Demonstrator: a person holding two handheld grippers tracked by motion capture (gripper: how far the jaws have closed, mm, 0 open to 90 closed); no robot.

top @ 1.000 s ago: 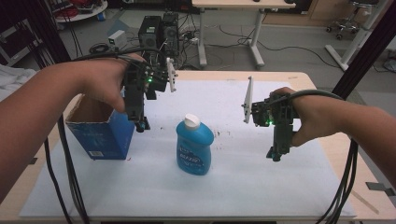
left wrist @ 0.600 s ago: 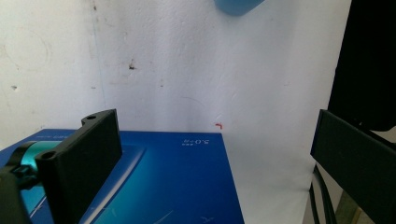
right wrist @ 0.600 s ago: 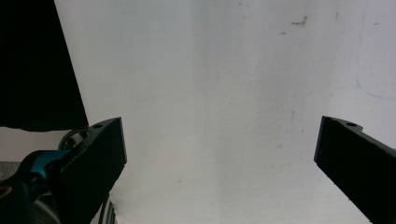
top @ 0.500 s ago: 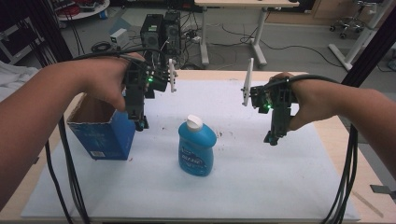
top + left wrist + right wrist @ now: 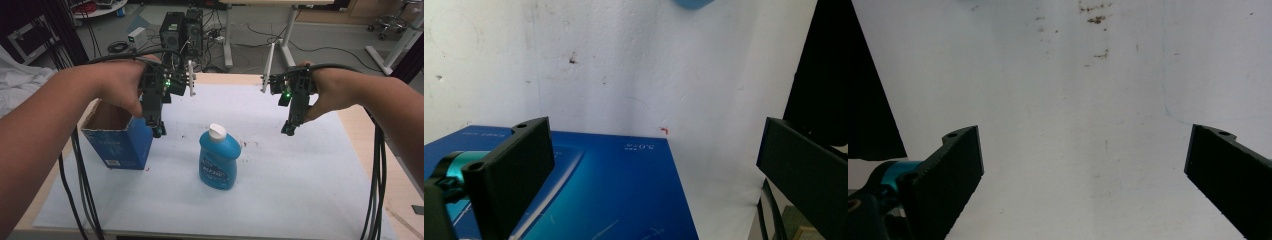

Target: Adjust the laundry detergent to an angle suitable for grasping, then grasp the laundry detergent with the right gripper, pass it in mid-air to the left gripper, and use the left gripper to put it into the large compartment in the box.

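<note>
While both hands hang above the sheet, here is the rundown, view by view.

High view, change: the right gripper (image 5: 289, 131) has lifted and pulled toward the far edge since a second ago, now well apart from the bottle (image 5: 219, 157); the left gripper (image 5: 158, 131) has barely shifted, hovering beside the box (image 5: 121, 142).
High view, meaning: I judge this as a pause before the reach, with nothing gripped yet and the bottle waiting to be taken.
High view, bottle: it stands upright, white cap on top, near the middle of the white sheet (image 5: 300, 190), between the two grippers and nearer the person than either.
High view, edges: the box sits at the sheet's left border, open side up; the table (image 5: 372, 145) shows bare wood on the right.

Left gripper view, jaws: spread wide, holding nothing, with the blue box face (image 5: 614, 200) right below them.
Left gripper view, room: the bottle's base (image 5: 694, 3) peeks in at the top, and clear sheet lies between.

Right gripper view, jaws: spread wide too, holding nothing.
Right gripper view, room: plain stained sheet (image 5: 1083, 125) beneath, nothing to snag on the way down.
</note>
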